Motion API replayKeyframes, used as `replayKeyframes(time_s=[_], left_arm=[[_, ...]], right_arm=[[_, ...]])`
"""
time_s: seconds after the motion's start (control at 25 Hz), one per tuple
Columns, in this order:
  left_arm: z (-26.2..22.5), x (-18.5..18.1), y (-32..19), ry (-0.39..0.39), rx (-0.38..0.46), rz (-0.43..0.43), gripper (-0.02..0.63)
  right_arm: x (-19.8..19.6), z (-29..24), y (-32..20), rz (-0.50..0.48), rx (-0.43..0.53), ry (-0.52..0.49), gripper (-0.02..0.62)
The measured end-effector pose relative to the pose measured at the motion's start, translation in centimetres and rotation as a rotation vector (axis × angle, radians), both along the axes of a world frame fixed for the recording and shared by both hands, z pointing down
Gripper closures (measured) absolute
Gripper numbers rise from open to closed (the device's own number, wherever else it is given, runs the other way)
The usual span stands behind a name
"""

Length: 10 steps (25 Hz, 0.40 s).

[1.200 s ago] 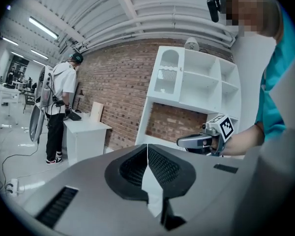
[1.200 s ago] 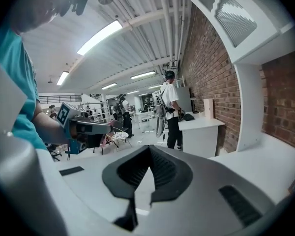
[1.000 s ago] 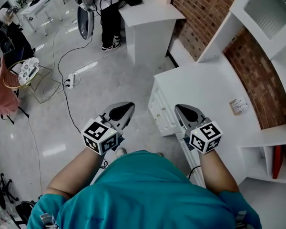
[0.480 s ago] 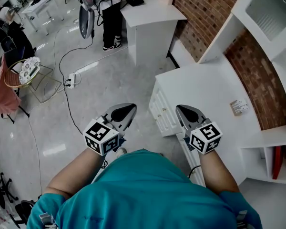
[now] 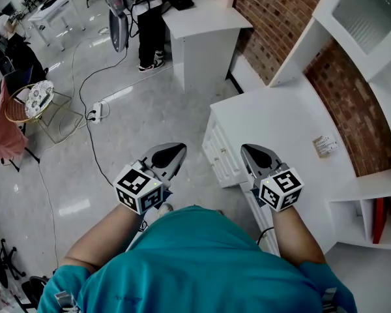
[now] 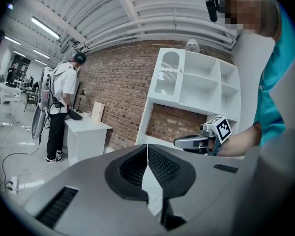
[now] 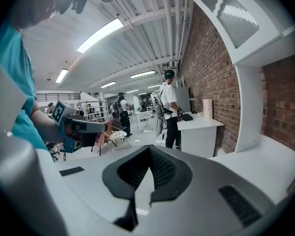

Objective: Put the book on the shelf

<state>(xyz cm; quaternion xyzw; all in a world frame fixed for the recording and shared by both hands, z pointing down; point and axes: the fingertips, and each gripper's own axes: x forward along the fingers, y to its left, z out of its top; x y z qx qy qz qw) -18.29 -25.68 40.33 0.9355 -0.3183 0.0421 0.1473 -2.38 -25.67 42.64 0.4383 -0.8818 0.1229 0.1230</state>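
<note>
Left hand-held gripper: closed. In the left gripper view the pads meet along a single seam with nothing between them. In the head view it hangs over the floor, at 9 o'clock from the right unit, well apart from it.

Right hand-held gripper: closed and empty. In the right gripper view its pads touch at the tip. In the head view it sits over the front edge of the white tabletop, just above the drawers.

Both units point toward 12 o'clock in the head view, roughly parallel.

Book: red, standing upright in a compartment of the low white shelf, at 4 o'clock from the right hand-held gripper and well apart from it. Neither unit touches it.

Packet: small, lying flat on the tabletop at 3 o'clock from the right hand-held gripper, near the brick wall.

Background: a person stands at 12 o'clock, beside a separate white desk.
</note>
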Motion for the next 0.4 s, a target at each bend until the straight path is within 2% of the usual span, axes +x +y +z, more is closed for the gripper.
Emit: replayKeyframes(time_s=[0.4], left_arm=[[0.05,0.57,-0.02,0.006,0.000,0.008,0.588]], right_arm=[[0.52,0.11,0.18,0.010,-0.001,0.007,0.575]])
